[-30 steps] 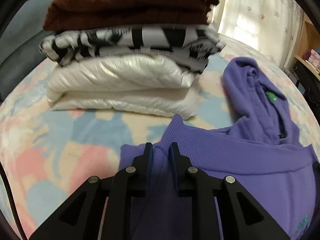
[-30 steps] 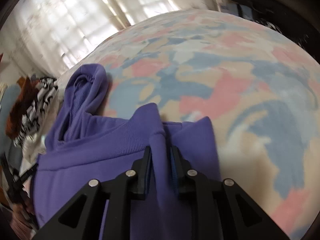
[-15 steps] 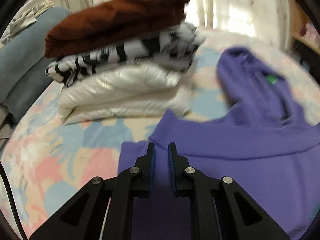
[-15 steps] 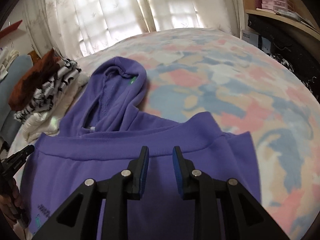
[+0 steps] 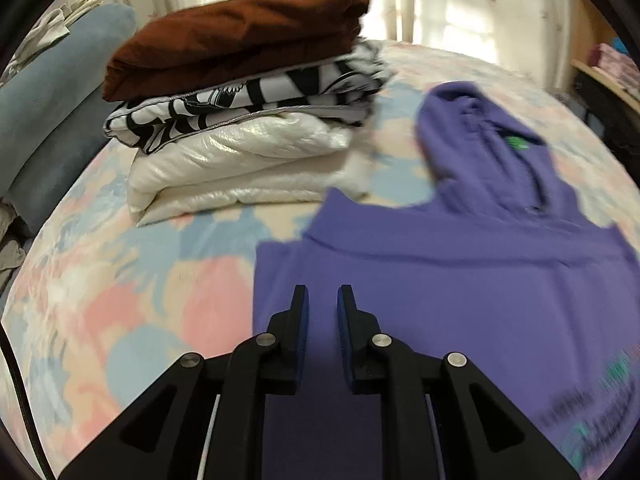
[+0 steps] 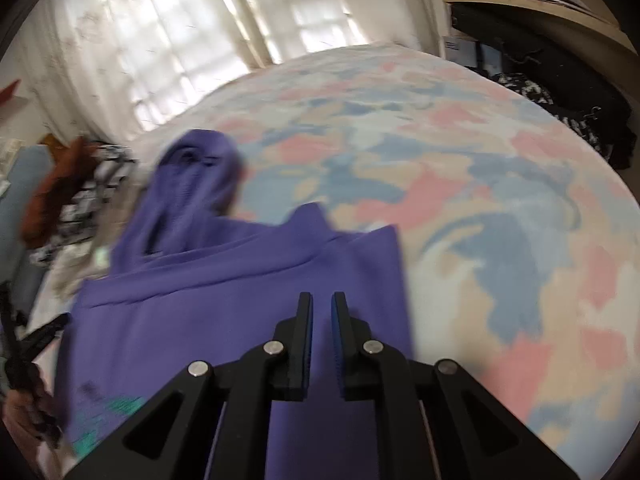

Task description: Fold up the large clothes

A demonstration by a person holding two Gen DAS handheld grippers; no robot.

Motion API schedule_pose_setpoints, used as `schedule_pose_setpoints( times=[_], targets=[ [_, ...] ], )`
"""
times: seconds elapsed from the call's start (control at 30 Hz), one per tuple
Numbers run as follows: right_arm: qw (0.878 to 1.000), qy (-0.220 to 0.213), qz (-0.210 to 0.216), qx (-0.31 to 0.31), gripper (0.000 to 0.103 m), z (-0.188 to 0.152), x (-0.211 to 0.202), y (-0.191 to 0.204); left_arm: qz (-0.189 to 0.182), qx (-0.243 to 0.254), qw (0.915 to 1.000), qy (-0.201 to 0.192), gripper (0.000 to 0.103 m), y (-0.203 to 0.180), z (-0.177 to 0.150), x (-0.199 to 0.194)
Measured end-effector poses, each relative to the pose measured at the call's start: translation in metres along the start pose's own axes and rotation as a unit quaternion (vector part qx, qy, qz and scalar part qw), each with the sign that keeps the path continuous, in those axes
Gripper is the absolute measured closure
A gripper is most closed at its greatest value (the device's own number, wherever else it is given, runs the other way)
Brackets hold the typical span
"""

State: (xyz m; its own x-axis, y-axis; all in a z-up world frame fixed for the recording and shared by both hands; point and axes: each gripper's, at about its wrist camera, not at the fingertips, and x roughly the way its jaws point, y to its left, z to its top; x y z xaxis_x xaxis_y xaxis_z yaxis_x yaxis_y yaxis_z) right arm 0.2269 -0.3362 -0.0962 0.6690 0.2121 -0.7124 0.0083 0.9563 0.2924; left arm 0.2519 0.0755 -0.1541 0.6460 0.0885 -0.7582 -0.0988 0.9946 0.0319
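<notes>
Hovering over folded garment: left gripper [image 5: 323, 296] sits above near-left corner of the purple fleece hoodie [image 5: 460, 280]. Fingers nearly together, thin slit btwn blue pads, nothing pinched; purple cloth shows through the gap from below.

Right gripper [image 6: 321, 304] is above the hoodie's [image 6: 240, 300] right part, near its right edge. Jaws have just been closing; only a narrow slit is left, no fabric btwn pads.

Hoodie lies flat on the pastel pink/blue/cream patchwork bedspread [image 5: 140, 300]. Body doubled over, w/ a ribbed band running across it. Hood points away toward 1 o'clock in left view, 11 o'clock in right view. Small green neck label [image 5: 516, 142] visible inside hood. Teal print at 4 o'clock in left view, too blurred to read.

Stack at 11 o'clock, left view, just beside hoodie's far-left corner. Btm to top: glossy white puffy jacket [image 5: 240, 168], black-and-white patterned garment [image 5: 248, 108], folded dark brown garment [image 5: 240, 36]. Blue-grey cushion [image 5: 48, 100] at 9–10 o'clock.

Right view: sheer white curtains [image 6: 160, 40] at 11–12 o'clock; wooden shelf [image 6: 540, 4] at 1 o'clock. Both views motion-blurred.
</notes>
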Motion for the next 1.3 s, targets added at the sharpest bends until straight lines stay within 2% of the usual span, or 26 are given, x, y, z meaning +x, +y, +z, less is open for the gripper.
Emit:
schedule_pose_setpoints(
  times=[0.03,0.1,0.17,0.23,0.33,0.43,0.53,0.6,0.77,0.93,1.1,1.17,1.2,1.3],
  targets=[
    [1.000,0.002,0.013,-0.001,0.087,-0.005,-0.005,0.007,-0.011,-0.001,0.9999,0.001,0.087,-0.002,-0.007,-0.011],
    [0.999,0.010,0.046,-0.004,0.073,-0.022,-0.016,0.028,-0.038,-0.009,0.9992,0.012,0.086,-0.006,-0.027,-0.032],
    [0.997,0.018,0.072,-0.013,0.071,-0.041,-0.023,0.046,-0.064,-0.021,0.9974,0.023,0.085,-0.009,-0.051,-0.048],
    [0.995,0.034,0.092,-0.027,0.071,-0.063,-0.024,0.067,-0.061,-0.024,0.9975,0.026,0.085,-0.013,-0.075,-0.054],
    [0.994,0.052,0.079,-0.050,0.071,-0.090,-0.017,0.081,-0.021,-0.025,0.9990,0.029,0.085,-0.012,-0.099,-0.047],
    [0.996,0.060,0.046,-0.046,0.071,-0.110,-0.014,0.065,-0.039,-0.073,0.9965,0.004,0.085,0.009,-0.115,-0.050],
    [0.999,0.043,0.016,-0.030,0.072,-0.118,-0.026,0.034,-0.064,-0.110,0.9918,0.008,0.085,0.025,-0.118,-0.053],
    [0.999,0.028,-0.020,-0.012,0.072,-0.120,-0.037,0.005,-0.068,-0.110,0.9915,0.008,0.086,0.026,-0.121,-0.056],
    [0.998,0.013,-0.007,0.060,0.072,-0.131,-0.062,-0.036,-0.079,-0.112,0.9906,0.007,0.085,0.030,-0.127,-0.063],
    [0.996,0.026,-0.010,0.082,0.071,-0.143,-0.071,-0.036,-0.090,-0.112,0.9895,0.012,0.073,0.032,-0.133,-0.079],
    [0.997,0.024,0.014,0.078,0.071,-0.148,-0.078,-0.025,-0.070,-0.085,0.9937,0.020,0.072,0.026,-0.139,-0.096],
    [0.997,0.024,0.018,0.070,0.071,-0.146,-0.079,-0.019,-0.057,-0.074,0.9952,0.031,0.060,0.024,-0.139,-0.100],
    [0.997,0.025,0.022,0.066,0.071,-0.144,-0.080,-0.016,-0.054,-0.072,0.9953,0.034,0.049,0.024,-0.138,-0.101],
    [0.997,0.023,0.034,0.059,0.071,-0.134,-0.083,-0.006,-0.047,-0.066,0.9963,0.026,0.047,0.020,-0.131,-0.107]
  ],
)
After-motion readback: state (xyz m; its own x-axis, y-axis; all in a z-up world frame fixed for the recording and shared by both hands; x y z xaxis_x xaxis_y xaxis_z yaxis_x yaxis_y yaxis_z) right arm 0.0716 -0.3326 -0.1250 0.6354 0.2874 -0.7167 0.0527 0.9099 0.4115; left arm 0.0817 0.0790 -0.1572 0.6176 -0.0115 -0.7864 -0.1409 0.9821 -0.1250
